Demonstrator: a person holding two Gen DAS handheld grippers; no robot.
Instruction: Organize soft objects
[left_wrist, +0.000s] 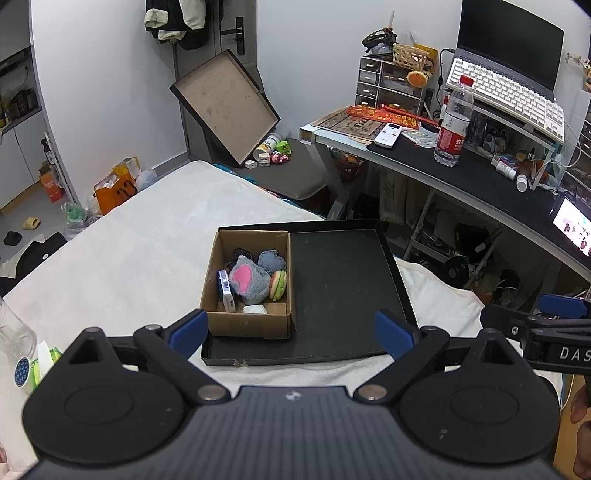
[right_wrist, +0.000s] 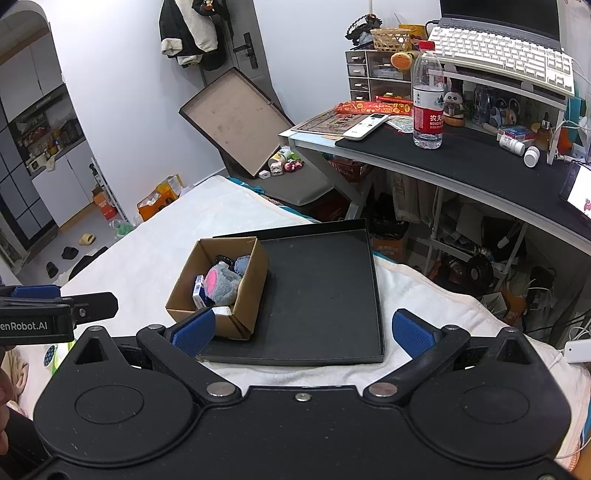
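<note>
Both grippers, left (left_wrist: 291, 330) and right (right_wrist: 303, 332), hover wide and empty just short of the tray (left_wrist: 343, 280); box (left_wrist: 251, 325) of soft toys (left_wrist: 247, 280) sits ahead-left.

Right gripper (right_wrist: 303, 332) is hovering wide open, holding nothing, over the black tray (right_wrist: 325, 295) lying on the white bed (right_wrist: 184, 229). The cardboard box (right_wrist: 251, 273) is sitting in the tray's left side, a grey-and-pink plush (right_wrist: 221, 282) resting inside.
</note>
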